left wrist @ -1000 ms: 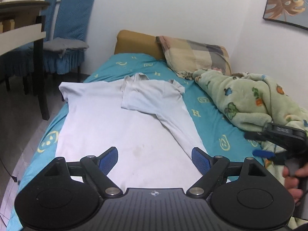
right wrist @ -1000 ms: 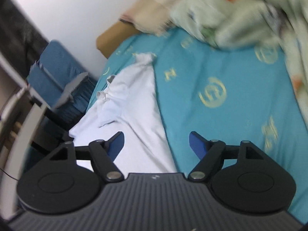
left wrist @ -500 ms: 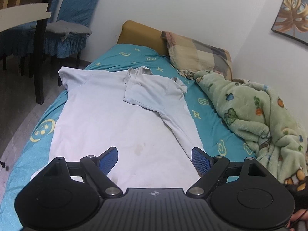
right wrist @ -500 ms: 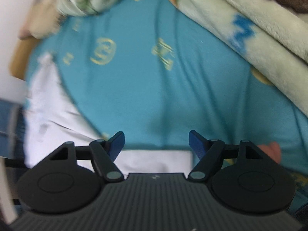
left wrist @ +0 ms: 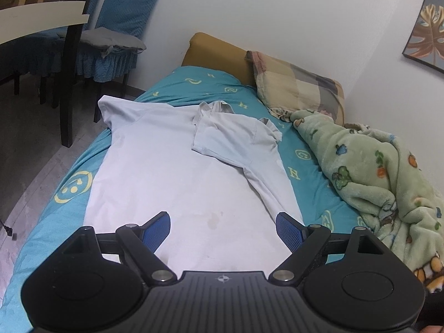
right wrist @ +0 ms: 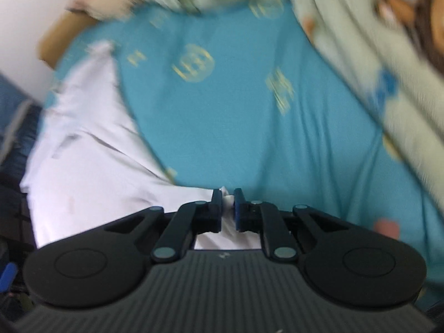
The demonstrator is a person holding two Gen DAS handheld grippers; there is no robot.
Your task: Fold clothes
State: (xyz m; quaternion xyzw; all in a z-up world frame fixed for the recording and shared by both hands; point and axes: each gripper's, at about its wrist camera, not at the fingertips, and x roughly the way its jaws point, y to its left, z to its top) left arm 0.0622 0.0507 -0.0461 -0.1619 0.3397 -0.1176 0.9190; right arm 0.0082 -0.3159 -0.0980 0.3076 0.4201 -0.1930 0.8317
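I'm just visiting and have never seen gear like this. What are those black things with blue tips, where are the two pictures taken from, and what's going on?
They are two hand-held grippers; a person holds one in each hand, and each carries a camera looking along its jaws. The left view shows the left gripper, jaws wide apart and empty, above a white shirt spread on a bed with one side already folded over. A blanket and pillow lie beside it. The blurred right view shows the right gripper with jaws closed on the shirt's edge.

Pale white shirt (left wrist: 177,183) lies flat, right sleeve folded across its chest.
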